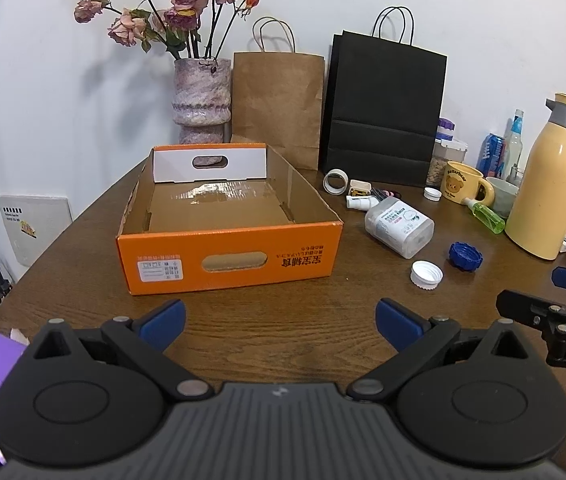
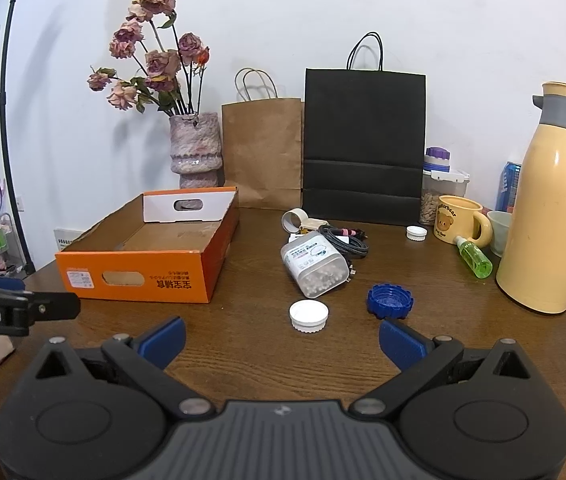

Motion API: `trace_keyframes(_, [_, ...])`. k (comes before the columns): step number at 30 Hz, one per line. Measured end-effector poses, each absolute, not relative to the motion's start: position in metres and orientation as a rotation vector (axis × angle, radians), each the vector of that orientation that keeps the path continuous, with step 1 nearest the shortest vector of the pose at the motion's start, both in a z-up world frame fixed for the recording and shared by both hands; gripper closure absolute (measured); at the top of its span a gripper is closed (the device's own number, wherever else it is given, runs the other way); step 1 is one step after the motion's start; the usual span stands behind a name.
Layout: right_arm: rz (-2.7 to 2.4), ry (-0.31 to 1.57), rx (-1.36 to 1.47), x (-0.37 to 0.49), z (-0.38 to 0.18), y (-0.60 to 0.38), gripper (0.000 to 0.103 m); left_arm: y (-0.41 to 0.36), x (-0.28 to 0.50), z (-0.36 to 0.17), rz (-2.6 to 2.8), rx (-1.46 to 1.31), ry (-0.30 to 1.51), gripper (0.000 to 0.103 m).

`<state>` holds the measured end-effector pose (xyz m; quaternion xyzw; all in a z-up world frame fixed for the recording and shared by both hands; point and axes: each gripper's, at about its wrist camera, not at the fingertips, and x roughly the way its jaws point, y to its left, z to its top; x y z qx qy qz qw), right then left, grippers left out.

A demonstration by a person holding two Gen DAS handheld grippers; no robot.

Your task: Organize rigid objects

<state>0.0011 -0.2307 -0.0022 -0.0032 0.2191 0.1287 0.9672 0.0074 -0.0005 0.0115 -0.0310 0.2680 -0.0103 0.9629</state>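
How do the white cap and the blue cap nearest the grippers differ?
The white cap is plain white with fine ribbing; the blue cap is dark blue with chunky lobes around its edge. The white cap looks smaller than the blue cap. The white cap lies left of the blue cap and nearer the orange box. Both rest loose on the table, untouched, in front of the open right gripper.

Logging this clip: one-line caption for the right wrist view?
Open right gripper hovers before white cap and blue cap, empty orange box at left.
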Motion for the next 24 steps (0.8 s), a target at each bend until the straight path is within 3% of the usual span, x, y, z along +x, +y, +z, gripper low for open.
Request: trace_keyframes(24, [0.234, 0.429, 0.013, 0.087, 0.015, -0.227, 0.000, 0.036, 0.116, 0.061, 0.126, -0.119, 0.588, 0.000])
